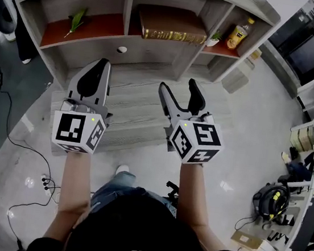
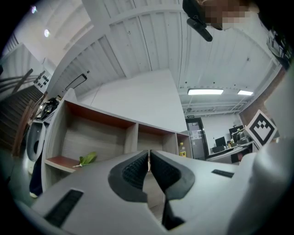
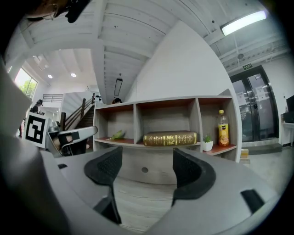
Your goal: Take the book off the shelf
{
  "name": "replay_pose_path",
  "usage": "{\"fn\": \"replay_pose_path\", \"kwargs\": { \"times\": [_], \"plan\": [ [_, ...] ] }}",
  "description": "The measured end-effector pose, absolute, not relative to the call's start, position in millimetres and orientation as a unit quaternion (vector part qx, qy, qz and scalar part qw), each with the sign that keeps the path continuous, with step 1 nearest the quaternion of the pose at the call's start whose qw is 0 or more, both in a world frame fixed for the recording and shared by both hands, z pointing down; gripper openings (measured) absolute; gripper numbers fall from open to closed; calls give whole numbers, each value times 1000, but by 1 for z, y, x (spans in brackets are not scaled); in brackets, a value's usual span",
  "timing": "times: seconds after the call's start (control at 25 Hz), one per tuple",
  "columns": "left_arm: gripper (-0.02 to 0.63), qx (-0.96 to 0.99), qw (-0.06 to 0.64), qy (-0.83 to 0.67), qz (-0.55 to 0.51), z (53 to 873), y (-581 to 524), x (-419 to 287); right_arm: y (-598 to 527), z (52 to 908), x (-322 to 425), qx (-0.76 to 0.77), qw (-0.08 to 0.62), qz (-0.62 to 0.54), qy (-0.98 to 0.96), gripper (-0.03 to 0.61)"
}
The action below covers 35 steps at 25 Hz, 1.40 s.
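A thick brown book [image 1: 171,24] with a gilt spine lies flat in the middle compartment of the grey shelf unit [image 1: 126,9]; the right gripper view shows the book [image 3: 170,138] straight ahead, beyond the jaws. My right gripper [image 1: 179,93] is open and empty, held short of the shelf, below the book. My left gripper [image 1: 95,74] is shut on nothing, its pads [image 2: 138,170] pressed together, in front of the left compartment.
A green leafy sprig [image 1: 76,21] lies in the left compartment. A small potted plant [image 1: 213,39] and a yellow bottle [image 1: 238,34] stand in the right one. A wooden step [image 1: 130,107] lies under the grippers. Cables [image 1: 35,180] and a power strip are on the floor.
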<state>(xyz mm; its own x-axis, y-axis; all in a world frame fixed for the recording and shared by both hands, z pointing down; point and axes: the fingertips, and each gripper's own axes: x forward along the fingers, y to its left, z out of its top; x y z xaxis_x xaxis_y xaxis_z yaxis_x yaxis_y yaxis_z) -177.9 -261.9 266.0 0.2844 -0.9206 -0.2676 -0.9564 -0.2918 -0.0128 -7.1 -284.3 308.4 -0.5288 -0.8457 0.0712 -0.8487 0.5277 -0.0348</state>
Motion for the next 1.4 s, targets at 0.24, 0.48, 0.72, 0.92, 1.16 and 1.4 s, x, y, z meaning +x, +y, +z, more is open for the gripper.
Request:
{"fn": "replay_pose_path", "kwargs": {
  "times": [0.24,0.48,0.72,0.92,1.16,1.4],
  "plan": [
    [12,-804,83,580,102,267,-285,-183,-302,307,-16,501,24,23,-865,348],
    [11,-806,88,576,101,263,-300,-183,-322,312,-17,502,17,76,-861,351],
    [11,-803,88,582,96,263,-316,-185,-348,320,-19,479,-43,166,-861,351],
    [11,-799,86,589,89,263,-335,-183,-373,328,-15,438,-110,266,-851,351],
    [12,-795,88,596,75,267,-357,-175,-408,334,-13,383,-186,371,-825,351],
    [12,-784,95,610,65,265,-372,-179,-443,340,-2,375,-250,439,-777,350]
  ]
}}
